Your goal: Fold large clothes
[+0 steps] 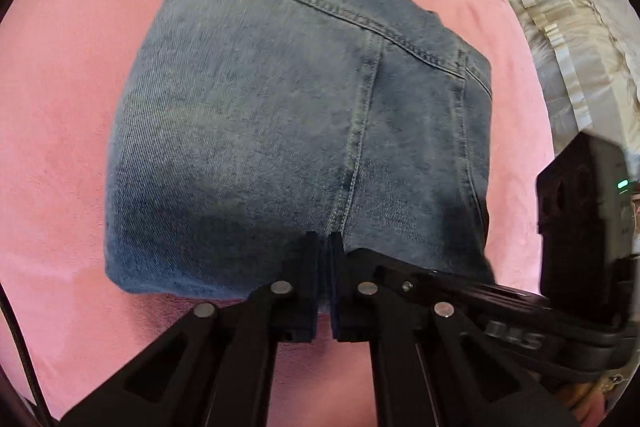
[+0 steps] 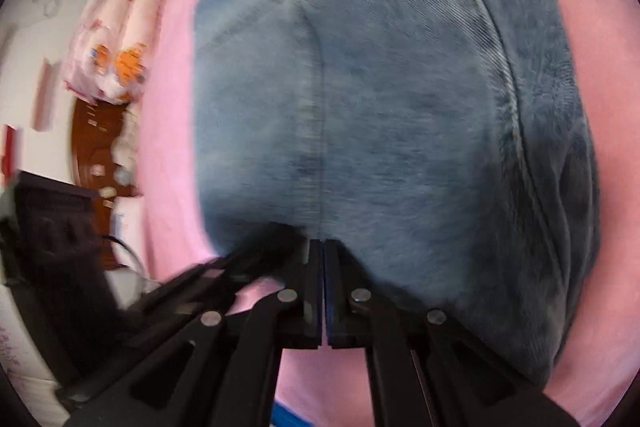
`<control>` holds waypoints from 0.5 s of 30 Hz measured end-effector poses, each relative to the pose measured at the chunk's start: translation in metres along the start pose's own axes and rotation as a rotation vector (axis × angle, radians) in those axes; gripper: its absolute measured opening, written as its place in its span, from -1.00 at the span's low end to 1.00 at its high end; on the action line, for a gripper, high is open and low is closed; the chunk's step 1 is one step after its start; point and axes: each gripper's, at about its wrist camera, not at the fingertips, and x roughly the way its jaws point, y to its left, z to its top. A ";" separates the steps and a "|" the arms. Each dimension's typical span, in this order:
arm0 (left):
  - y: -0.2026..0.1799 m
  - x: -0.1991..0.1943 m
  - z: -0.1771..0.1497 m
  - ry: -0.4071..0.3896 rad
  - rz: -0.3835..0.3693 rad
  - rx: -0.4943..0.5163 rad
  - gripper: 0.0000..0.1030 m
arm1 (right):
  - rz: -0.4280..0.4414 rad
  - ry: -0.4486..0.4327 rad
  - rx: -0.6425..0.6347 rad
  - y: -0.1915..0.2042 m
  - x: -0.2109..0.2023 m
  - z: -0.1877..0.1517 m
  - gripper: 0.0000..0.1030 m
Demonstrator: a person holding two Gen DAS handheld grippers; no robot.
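A pair of blue denim jeans [image 1: 280, 131] is seen lying folded on a pink bed cover [image 1: 60, 147], its stitched seams and a yoke line running across the upper layer. In the left wrist view, the left hand-held gripper [image 1: 325, 239] is pointed steeply down over the near edge of the denim, its jaws drawn together until only a thin slit is left between them; whether a fold of cloth is pinched there cannot be told, since the fingertips merely overlap the fabric's edge in the picture. Just to its right in that view, the black body of the right hand-held gripper [image 1: 472, 291] is seen reaching in at a slant, its tip lying against the same near edge of the jeans. In the right wrist view, which is blurred, the right hand-held gripper [image 2: 322, 245] is likewise tilted downward with its jaws brought together, the tips set at the lower edge of the denim [image 2: 380, 107]; a grip on cloth cannot be confirmed. The left tool's dark, smeared shape is seen at the lower left of that view. A cream ruffled pillow [image 1: 560, 27] is seen beyond the cover's right edge, and a packet with orange print [image 2: 116, 39] is seen beside the bed.
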 end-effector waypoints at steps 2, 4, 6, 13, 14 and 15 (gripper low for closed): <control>0.004 0.003 0.002 0.005 0.006 -0.001 -0.97 | 0.007 0.001 0.009 -0.009 0.003 0.001 -1.00; 0.008 -0.003 0.002 -0.015 0.037 0.013 -0.97 | -0.012 -0.010 0.022 -0.015 -0.004 0.000 -1.00; 0.017 -0.011 0.002 -0.020 0.030 0.009 -0.97 | -0.054 -0.030 0.016 -0.021 -0.013 -0.002 -1.00; 0.045 -0.035 0.004 -0.040 0.124 0.028 -0.97 | 0.004 -0.089 0.167 -0.071 -0.056 -0.016 -1.00; 0.052 -0.038 0.005 -0.044 0.121 0.019 -0.97 | 0.002 -0.095 0.177 -0.074 -0.059 -0.017 -1.00; 0.055 -0.038 0.005 -0.044 0.122 0.018 -0.97 | -0.021 -0.106 0.176 -0.076 -0.062 -0.019 -1.00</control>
